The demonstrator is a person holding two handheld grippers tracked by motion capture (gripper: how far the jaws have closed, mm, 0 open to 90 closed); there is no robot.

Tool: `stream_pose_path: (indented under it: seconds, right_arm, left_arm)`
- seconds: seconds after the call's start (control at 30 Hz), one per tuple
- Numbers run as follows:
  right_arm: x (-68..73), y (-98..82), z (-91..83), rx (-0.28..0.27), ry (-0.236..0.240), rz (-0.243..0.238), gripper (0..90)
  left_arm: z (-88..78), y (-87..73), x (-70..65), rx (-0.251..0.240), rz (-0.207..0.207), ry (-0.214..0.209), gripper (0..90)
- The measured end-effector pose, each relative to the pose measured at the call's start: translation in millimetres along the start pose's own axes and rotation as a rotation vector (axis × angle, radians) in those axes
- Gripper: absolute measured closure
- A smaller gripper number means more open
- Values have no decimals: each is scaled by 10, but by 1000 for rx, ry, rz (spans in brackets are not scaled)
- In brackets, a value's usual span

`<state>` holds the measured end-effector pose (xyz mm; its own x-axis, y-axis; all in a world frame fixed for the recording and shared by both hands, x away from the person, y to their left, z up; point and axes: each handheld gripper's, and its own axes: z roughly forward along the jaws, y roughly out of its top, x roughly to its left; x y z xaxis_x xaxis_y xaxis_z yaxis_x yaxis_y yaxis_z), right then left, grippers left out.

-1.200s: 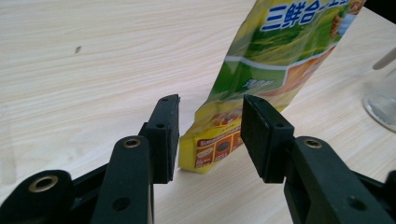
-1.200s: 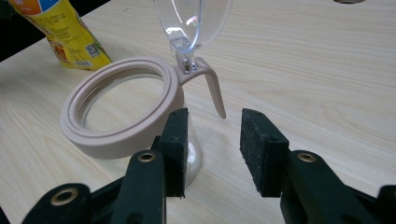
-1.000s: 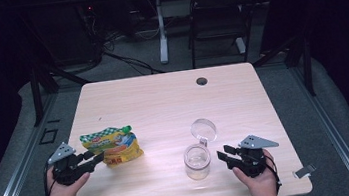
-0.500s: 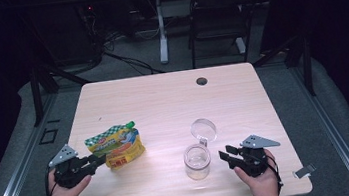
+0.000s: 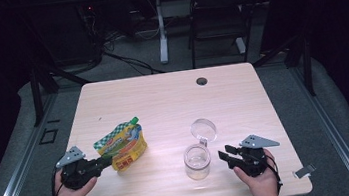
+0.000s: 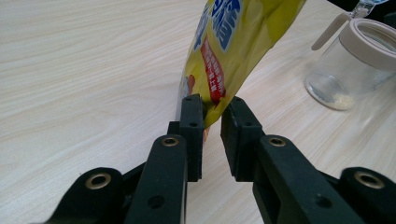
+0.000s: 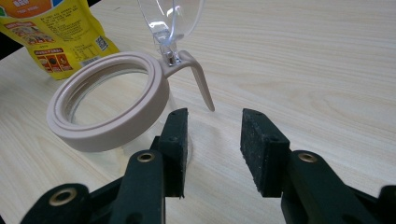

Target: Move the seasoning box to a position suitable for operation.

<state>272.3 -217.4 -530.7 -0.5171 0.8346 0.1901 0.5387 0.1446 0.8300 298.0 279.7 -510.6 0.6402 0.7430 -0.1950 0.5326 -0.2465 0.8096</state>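
A yellow spouted pouch [image 5: 123,145] with a green cap stands tilted on the table's left side. My left gripper [image 5: 107,161] has just been closing, and its jaws now pinch the pouch's lower corner [image 6: 212,109]. A clear glass jar [image 5: 198,161] with a beige rim stands front centre, its hinged clear lid [image 5: 203,129] swung up and back. My right gripper [image 5: 224,155] rests just right of the jar, open, with nothing between its fingers [image 7: 215,119]. The jar's rim [image 7: 107,100] sits left of those jaws, and the pouch [image 7: 51,32] shows behind it.
The light wooden table [image 5: 163,104] has a dark cable hole [image 5: 201,81] near its far edge. Behind it stand a black chair [image 5: 218,17] and another desk's leg [image 5: 160,29] among floor cables.
The left jaws have closed on the pouch's corner, and the pouch has risen from lying flat to standing tilted. The right gripper has kept still.
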Motion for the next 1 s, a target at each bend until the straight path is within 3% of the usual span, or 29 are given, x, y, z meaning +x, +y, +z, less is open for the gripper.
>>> stream_pose_path:
  seconds: [0.2, 0.27, 0.57, 1.0]
  right_arm:
    - [8, 0, 10, -2, 4, -1, 620]
    - [7, 0, 10, -2, 4, -1, 620]
    - [9, -1, 16, 2, 2, -5, 620]
    - [0, -15, 22, 3, 6, 8, 620]
  left_arm:
    - [12, 17, -39, 7, -4, -4, 812]
    - [24, 15, -42, 4, -15, -24, 806]
    - [73, 32, -30, -7, -45, -41, 701]
    - [308, 26, 6, 33, -59, -32, 593]
